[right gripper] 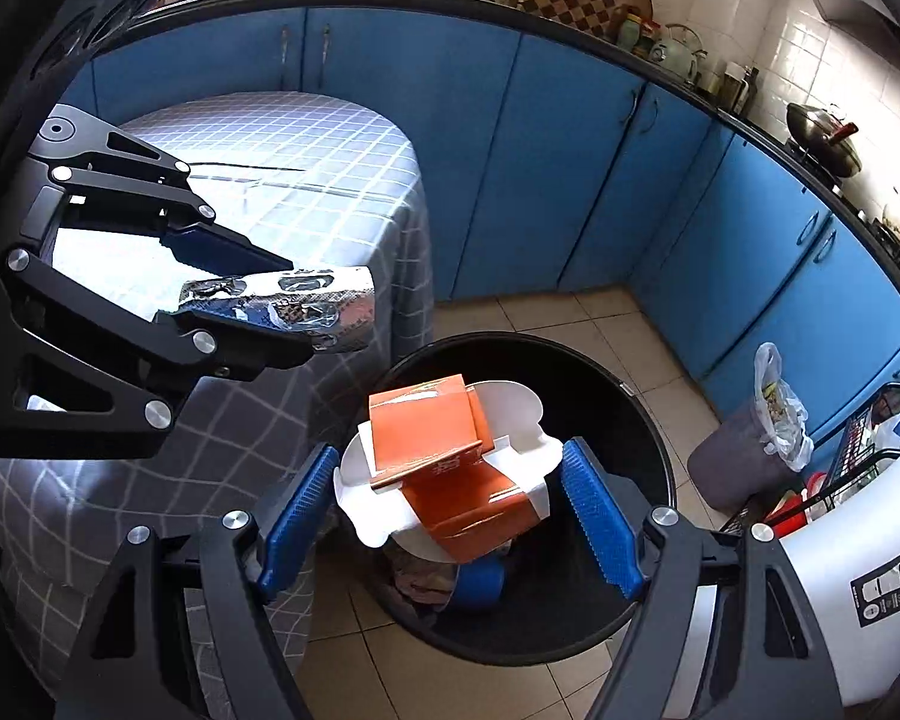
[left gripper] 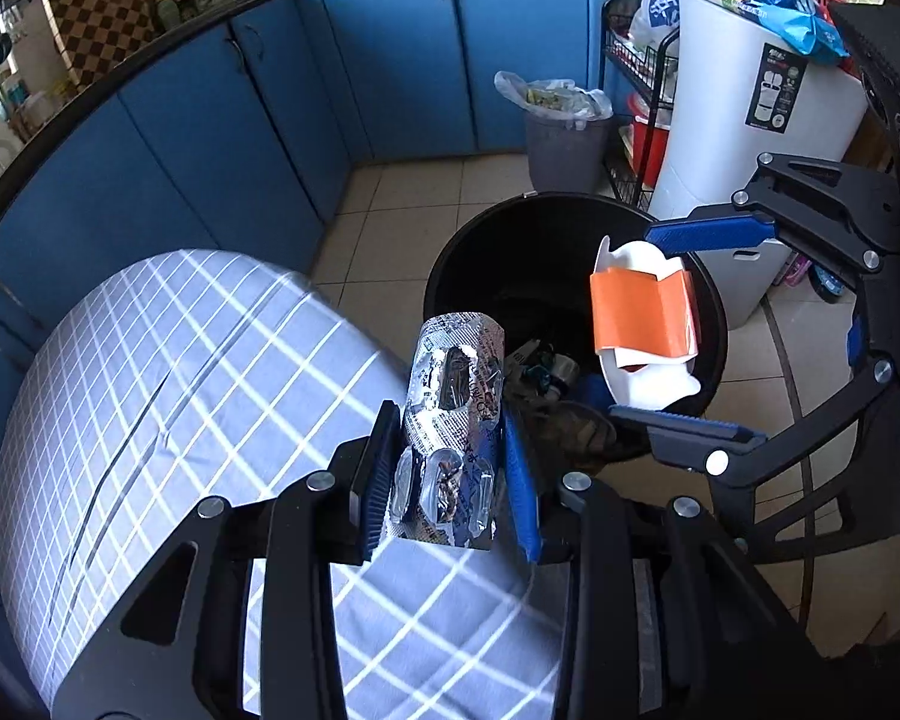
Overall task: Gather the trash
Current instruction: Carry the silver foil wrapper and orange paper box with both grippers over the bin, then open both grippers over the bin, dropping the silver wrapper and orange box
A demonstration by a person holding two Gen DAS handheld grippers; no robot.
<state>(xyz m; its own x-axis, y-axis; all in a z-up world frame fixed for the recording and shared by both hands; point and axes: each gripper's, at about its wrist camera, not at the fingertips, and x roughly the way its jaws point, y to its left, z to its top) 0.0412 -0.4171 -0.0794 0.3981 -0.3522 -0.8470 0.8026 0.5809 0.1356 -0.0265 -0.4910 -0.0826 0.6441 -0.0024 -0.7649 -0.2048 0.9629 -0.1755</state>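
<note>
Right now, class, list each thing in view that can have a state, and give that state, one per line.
Left gripper: shut on blister pack.
Right gripper: shut on orange-and-white carton.
Black bin: open, trash inside.
Grey bin: lined, full.
Blue cabinet doors: closed.

my pads point(left gripper: 519, 474): blue
blister pack point(left gripper: 450, 426): silver foil
box point(right gripper: 444, 462): orange and white
bin point(right gripper: 642, 414), at 12 o'clock from my claw: black
tablecloth point(left gripper: 180, 360): grey, white grid
cabinets point(left gripper: 390, 60): blue
</note>
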